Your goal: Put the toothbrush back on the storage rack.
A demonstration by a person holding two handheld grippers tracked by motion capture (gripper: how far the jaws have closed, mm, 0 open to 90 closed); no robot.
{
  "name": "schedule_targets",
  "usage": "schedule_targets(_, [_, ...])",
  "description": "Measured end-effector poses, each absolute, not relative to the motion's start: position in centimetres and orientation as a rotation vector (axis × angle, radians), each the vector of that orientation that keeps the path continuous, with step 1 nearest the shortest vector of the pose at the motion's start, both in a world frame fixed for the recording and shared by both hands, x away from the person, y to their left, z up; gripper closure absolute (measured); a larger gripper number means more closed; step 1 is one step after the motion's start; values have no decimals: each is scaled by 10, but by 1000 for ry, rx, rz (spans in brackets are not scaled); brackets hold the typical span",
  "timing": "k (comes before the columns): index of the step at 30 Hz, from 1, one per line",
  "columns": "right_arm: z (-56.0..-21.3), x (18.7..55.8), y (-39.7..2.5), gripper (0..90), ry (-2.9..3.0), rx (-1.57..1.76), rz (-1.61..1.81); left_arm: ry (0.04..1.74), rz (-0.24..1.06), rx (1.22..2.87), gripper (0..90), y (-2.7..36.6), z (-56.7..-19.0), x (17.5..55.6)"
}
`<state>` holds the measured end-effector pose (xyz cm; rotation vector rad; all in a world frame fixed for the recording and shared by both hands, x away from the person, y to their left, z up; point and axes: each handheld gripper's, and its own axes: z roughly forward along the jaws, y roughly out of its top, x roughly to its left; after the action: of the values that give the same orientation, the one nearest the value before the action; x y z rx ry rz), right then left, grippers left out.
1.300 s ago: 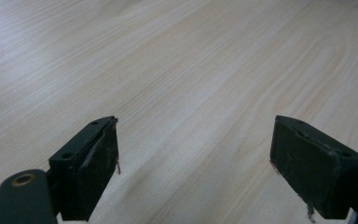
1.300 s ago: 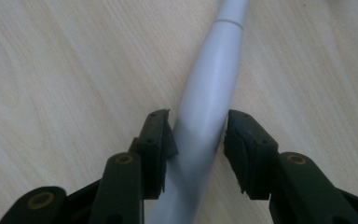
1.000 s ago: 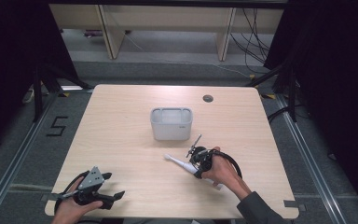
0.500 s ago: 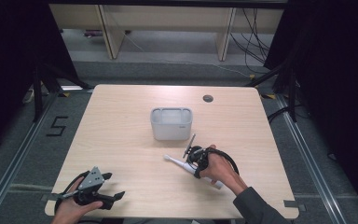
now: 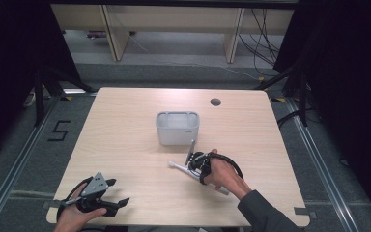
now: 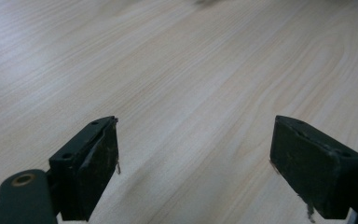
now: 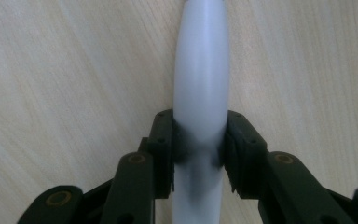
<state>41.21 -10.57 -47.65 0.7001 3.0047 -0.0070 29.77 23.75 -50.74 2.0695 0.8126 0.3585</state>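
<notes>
A long white plastic utensil (image 5: pixel 177 167) lies flat on the wooden table (image 5: pixel 125 140), in front of a grey rectangular bin (image 5: pixel 178 127). My right gripper (image 5: pixel 193 161) is shut on the utensil's rounded handle (image 7: pixel 200 60), with both jaws pressed against its sides in the right gripper view, where my right gripper (image 7: pixel 200 128) points down at the table. My left gripper (image 5: pixel 118 192) rests near the front left corner, open. In the left gripper view the left gripper (image 6: pixel 196 154) has its jaws wide apart, with bare wood between them.
A small dark cable hole (image 5: pixel 215 102) sits at the table's far right. Beyond the far edge stand shelf legs and cables on the floor. A floor mark "5" (image 5: pixel 58 130) lies left of the table.
The right hand has shifted slightly to the left over the white utensil. The left gripper has stayed where it was.
</notes>
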Motion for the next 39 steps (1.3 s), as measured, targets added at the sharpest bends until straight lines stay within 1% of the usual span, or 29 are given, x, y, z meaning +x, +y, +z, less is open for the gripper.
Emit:
schedule_targets(3, [-476,411,-105,667,2997,703,-18,813,363,2106,150,240,-505,298])
schedule_targets(5, [-476,411,-106,667,2997,701,-7,826,355,2080,150,238,-506,297])
schedule_targets(10, [-477,411,-109,668,3010,680,46,817,367,2095,150,240,-506,298])
schedule_targets(13, [-475,408,-110,668,3001,690,52,822,365,2069,150,239,-507,298])
schedule_targets(18, [-468,404,-116,669,2972,690,111,825,366,2078,150,239,-506,298])
schedule_targets(19, [-463,402,-120,669,2959,701,147,838,359,2058,150,238,-507,298])
schedule_targets(22, [-457,401,-124,669,2946,702,191,837,361,2057,150,238,-507,298])
schedule_targets(26, [-438,396,-135,668,2909,745,292,839,355,2065,150,238,-507,298])
schedule_targets(28, [-434,395,-137,669,2909,740,311,835,364,2064,150,239,-507,298])
schedule_targets(31, [-420,395,-147,668,2860,737,484,827,365,2074,150,239,-507,299])
schedule_targets(32, [-420,395,-147,668,2860,737,484,827,365,2074,150,239,-507,299])
schedule_targets(35, [-406,396,-157,668,2796,778,620,834,365,2071,150,239,-507,299])
schedule_targets(36, [-403,397,-160,668,2770,797,665,825,367,2104,150,241,-506,299])
schedule_targets(39, [-394,401,-169,669,2683,785,776,830,370,2079,150,240,-507,299])
